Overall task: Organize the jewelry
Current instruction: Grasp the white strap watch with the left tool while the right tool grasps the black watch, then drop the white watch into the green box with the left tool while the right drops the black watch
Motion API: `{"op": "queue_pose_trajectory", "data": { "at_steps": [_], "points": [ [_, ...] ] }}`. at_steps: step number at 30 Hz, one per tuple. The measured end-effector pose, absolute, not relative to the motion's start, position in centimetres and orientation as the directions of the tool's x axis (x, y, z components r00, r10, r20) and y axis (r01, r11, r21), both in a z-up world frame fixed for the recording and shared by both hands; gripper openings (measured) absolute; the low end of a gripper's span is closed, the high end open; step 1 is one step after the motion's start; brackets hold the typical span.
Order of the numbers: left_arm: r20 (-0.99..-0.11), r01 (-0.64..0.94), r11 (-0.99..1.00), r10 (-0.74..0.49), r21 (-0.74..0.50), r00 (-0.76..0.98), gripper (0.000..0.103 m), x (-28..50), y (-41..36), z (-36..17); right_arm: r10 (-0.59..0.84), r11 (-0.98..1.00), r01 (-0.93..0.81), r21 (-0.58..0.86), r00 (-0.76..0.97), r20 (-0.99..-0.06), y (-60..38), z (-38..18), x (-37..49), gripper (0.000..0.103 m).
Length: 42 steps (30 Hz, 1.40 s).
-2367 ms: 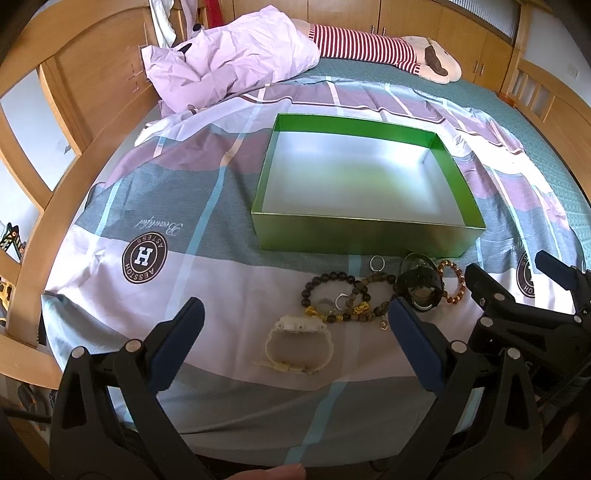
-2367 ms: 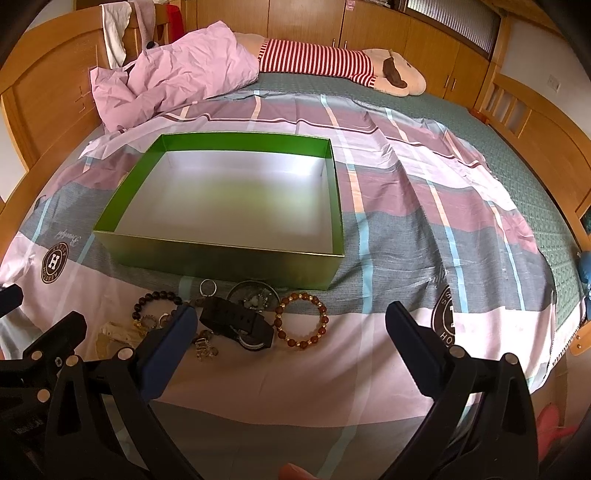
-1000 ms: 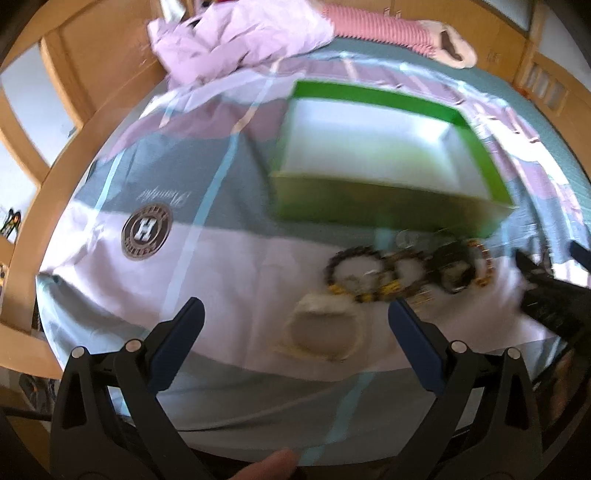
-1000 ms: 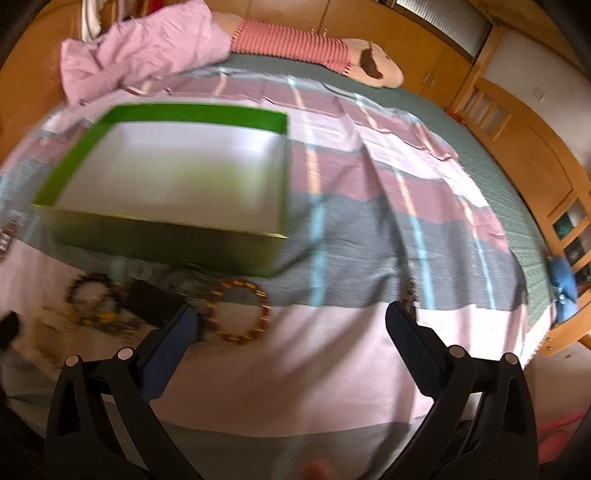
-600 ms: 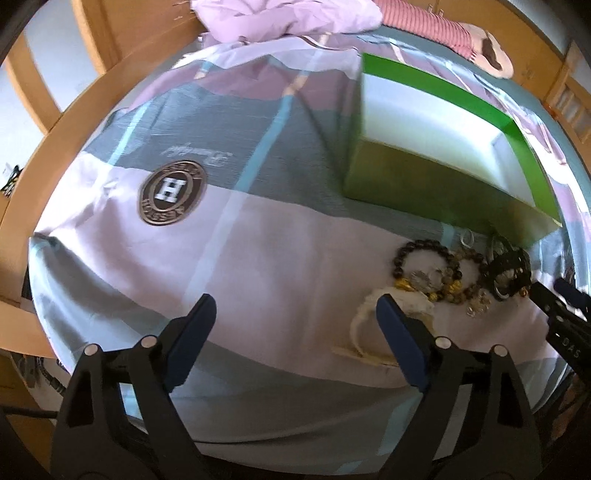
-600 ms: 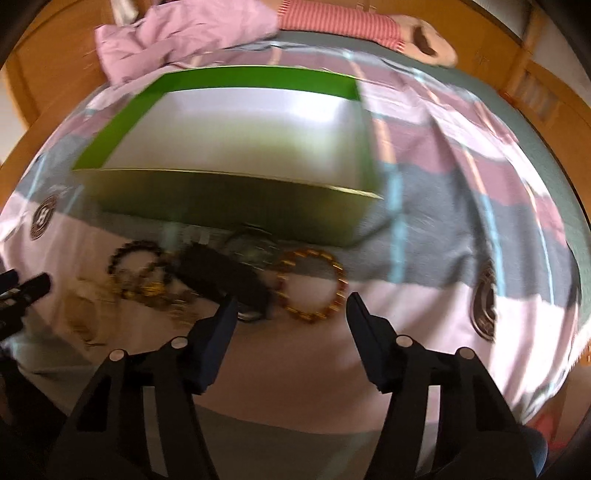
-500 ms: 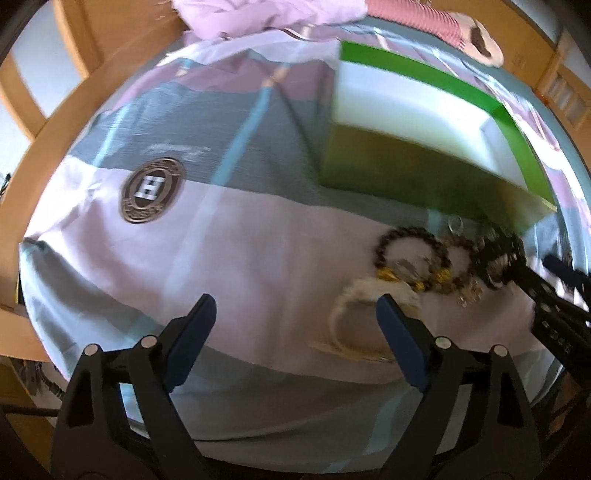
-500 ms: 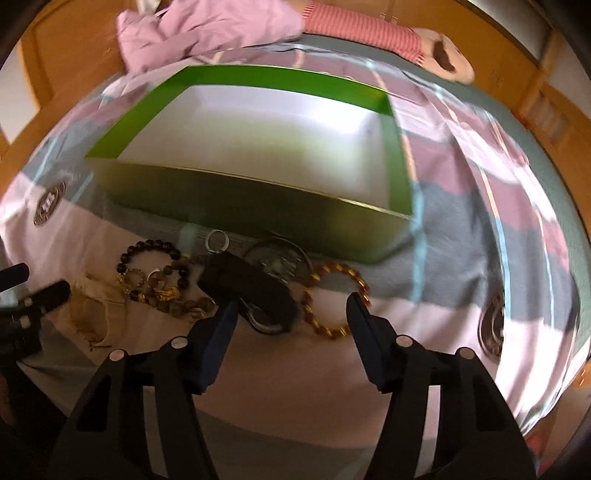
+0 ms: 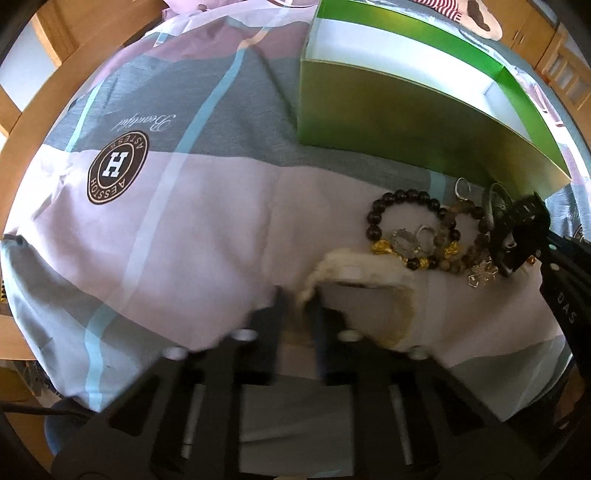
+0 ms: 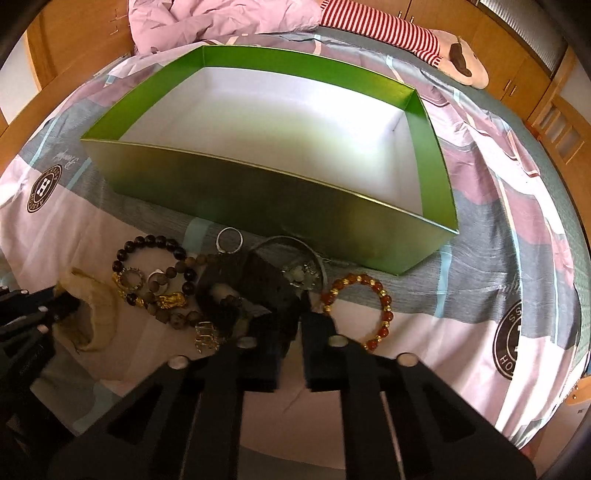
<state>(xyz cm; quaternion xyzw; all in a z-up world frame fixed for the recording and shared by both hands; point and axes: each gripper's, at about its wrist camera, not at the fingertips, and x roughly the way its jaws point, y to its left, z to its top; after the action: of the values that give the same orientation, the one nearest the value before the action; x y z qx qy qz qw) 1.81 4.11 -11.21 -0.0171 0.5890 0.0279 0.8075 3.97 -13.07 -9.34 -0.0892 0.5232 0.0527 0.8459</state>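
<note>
Patchwork bedding (image 9: 207, 221) carries an empty green box (image 10: 258, 195) with jewelry heaped before it. Both claws tilt steeply downward: left claw (image 9: 299, 306) clamped on the cream bracelet (image 9: 354, 273), right claw (image 10: 291, 325) clamped on the black watch strap (image 10: 266, 284).

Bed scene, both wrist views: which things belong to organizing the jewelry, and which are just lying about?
Belongs to the job:
- open green cardboard box
- cream-coloured band bracelet
- dark round-bead bracelet
- amber bead bracelet
- black strap watch
- plain silver ring

Just lying about:
- crumpled pink quilt
- red-and-white striped plush toy
- patchwork bed sheet
</note>
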Motion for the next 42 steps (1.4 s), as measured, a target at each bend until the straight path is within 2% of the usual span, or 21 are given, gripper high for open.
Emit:
{"op": "queue_pose_trajectory", "data": {
  "at_steps": [8, 13, 16, 21, 28, 31, 37, 38, 40, 42],
  "points": [
    [-0.939, -0.073, 0.997, 0.016, -0.01, 0.343, 0.007, 1.4, 4.4, -9.3, 0.005, 0.983, -0.163, -0.083, 0.479, -0.878, -13.9, -7.3, 3.3, 0.006],
    [-0.92, -0.077, 0.994, -0.039, -0.075, 0.391, 0.007, 1.6, 5.9, -6.0, 0.023, 0.987, -0.147, -0.068, 0.542, -0.84, -14.6, -4.2, 3.4, 0.006],
    [-0.912, -0.087, 0.989, -0.072, -0.117, 0.404, 0.007, 2.1, 7.1, -4.9, 0.011, 0.985, -0.149, -0.084, 0.545, -0.839, -14.4, -4.1, 3.7, 0.006],
    [-0.903, -0.081, 0.982, -0.122, -0.17, 0.411, 0.007, 2.6, 8.0, -3.6, 0.063, 0.992, -0.123, -0.006, 0.543, -0.837, -15.5, -3.5, 3.9, 0.006],
    [-0.869, -0.038, 0.984, -0.136, -0.175, 0.476, 0.007, 5.7, 6.6, -0.7, 0.073, 0.996, -0.079, 0.03, 0.624, -0.778, -16.9, -0.9, 6.3, 0.006],
    [-0.852, -0.02, 0.979, -0.166, -0.202, 0.497, 0.007, 8.5, 5.4, 0.1, 0.058, 0.998, -0.048, 0.035, 0.637, -0.769, -17.8, -1.2, 9.0, 0.006],
    [-0.87, 0.023, 0.988, -0.146, -0.154, 0.471, 0.009, 14.6, 1.7, -1.5, 0.037, 0.999, -0.004, 0.041, 0.544, -0.839, -18.7, -5.4, 13.6, 0.007],
    [-0.877, 0.028, 0.988, -0.148, -0.153, 0.457, 0.011, 15.5, 1.2, -2.1, 0.036, 0.999, -0.007, 0.038, 0.532, -0.846, -18.6, -5.8, 13.9, 0.009],
    [-0.886, 0.027, 0.988, -0.149, -0.153, 0.439, 0.016, 16.3, 0.9, -3.0, 0.049, 0.999, -0.014, 0.049, 0.509, -0.86, -18.8, -6.5, 14.1, 0.02],
    [-0.885, 0.016, 0.987, -0.151, -0.16, 0.44, 0.028, 16.3, 0.9, -3.5, 0.062, 0.998, -0.012, 0.066, 0.524, -0.85, -19.1, -5.8, 13.3, 0.048]
  ]
}}
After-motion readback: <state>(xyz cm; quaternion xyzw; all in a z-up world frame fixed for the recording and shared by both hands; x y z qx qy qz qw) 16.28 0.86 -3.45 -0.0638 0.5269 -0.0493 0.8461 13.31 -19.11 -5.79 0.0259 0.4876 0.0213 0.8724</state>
